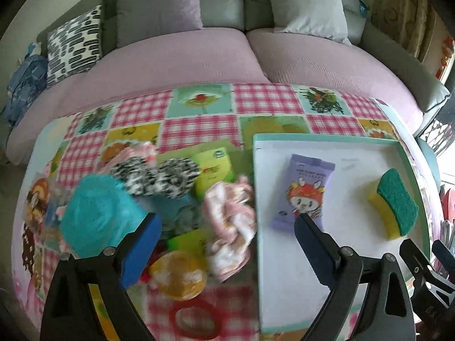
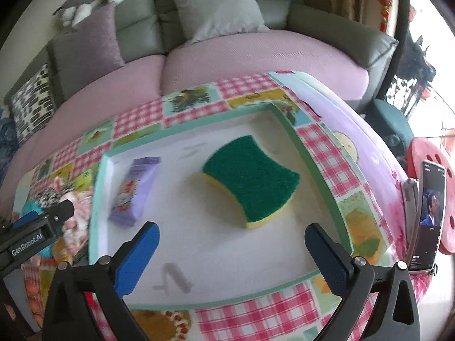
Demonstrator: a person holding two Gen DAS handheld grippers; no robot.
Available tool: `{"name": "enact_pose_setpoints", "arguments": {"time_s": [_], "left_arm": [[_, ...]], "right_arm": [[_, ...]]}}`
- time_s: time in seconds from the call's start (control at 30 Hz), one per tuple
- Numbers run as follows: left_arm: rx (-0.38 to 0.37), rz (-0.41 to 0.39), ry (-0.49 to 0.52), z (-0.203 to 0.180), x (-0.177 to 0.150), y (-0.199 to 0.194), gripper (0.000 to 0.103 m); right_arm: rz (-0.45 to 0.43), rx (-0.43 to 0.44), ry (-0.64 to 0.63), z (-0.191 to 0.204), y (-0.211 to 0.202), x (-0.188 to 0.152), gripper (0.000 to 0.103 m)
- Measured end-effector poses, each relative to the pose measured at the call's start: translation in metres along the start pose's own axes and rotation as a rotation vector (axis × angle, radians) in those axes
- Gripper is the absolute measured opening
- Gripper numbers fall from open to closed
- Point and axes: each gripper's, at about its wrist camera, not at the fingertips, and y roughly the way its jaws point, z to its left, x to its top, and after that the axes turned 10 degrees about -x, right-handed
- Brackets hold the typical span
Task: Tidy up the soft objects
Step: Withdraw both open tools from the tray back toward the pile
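Now your left gripper (image 1: 227,227) and right gripper (image 2: 231,237) both gape wide, holding nothing; the sponge (image 2: 251,182) and purple wipes pack (image 2: 135,189) lie apart in the white tray (image 2: 216,258), the soft pile (image 1: 159,187) beside it.

We see soft, even daylight in both views, brightest at the right edge of the right wrist view, where a window (image 2: 435,65) is blown out to white. Shadows are faint. The fisheye lenses bow the checked pink cloth on the tabletop (image 1: 199,130) and the pink-covered sofa (image 1: 176,56), with dark corners. In the left wrist view, motion blur smears the heap of soft cloths and puffs (image 1: 159,187); the green-and-yellow sponge (image 2: 250,182) looks fairly sharp.
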Motion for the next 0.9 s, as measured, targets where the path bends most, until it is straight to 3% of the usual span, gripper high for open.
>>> {"name": "enact_pose_setpoints", "arguments": {"time_s": [0.43, 0.9], "left_arm": [[0.021, -0.113, -0.004, 0.037, -0.021, -0.072, 0.095], [0.138, -0.166, -0.184, 0.125, -0.062, -0.11, 0.095]], "right_arm": [[-0.019, 0.099, -0.118, 0.048, -0.025, -0.025, 0.103], [-0.023, 0.16, -0.224, 0.09, -0.039, -0.055, 0.103]]}}
